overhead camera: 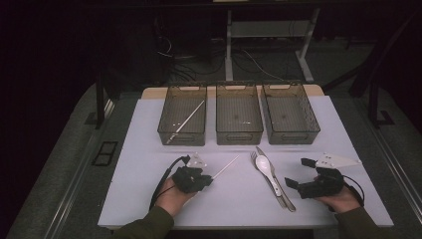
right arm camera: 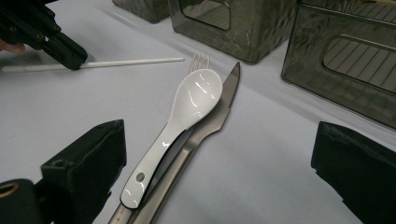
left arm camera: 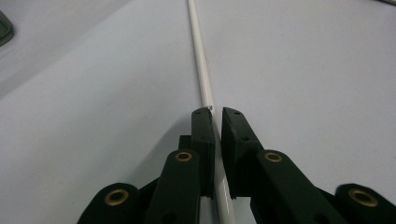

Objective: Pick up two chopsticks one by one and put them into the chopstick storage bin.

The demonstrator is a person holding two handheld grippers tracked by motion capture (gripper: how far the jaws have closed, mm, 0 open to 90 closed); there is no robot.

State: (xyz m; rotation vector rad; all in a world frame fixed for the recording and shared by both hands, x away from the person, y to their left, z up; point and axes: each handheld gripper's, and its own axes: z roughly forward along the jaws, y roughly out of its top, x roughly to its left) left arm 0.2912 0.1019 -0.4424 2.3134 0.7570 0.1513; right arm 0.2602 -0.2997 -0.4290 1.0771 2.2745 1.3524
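Observation:
A thin white stick (overhead camera: 226, 167) lies on the white mat, pointing toward the bins. My left gripper (overhead camera: 209, 180) is shut on its near end; in the left gripper view the stick (left arm camera: 201, 70) runs between the closed jaws of the gripper (left arm camera: 215, 112). A white spoon (overhead camera: 263, 164) rests on a metal fork (overhead camera: 254, 157) and a knife (overhead camera: 278, 191) at the centre. My right gripper (overhead camera: 297, 172) stands open just right of them with nothing between its jaws. The right gripper view shows the spoon (right arm camera: 196, 95), fork tines (right arm camera: 200, 59) and knife (right arm camera: 224, 107) between the open jaws.
Three dark see-through bins stand in a row at the back: left (overhead camera: 182, 140), middle (overhead camera: 239, 135), right (overhead camera: 293, 137). A second white stick (overhead camera: 186, 121) lies in the left bin. The mat's front edge (overhead camera: 239, 225) runs close below both hands.

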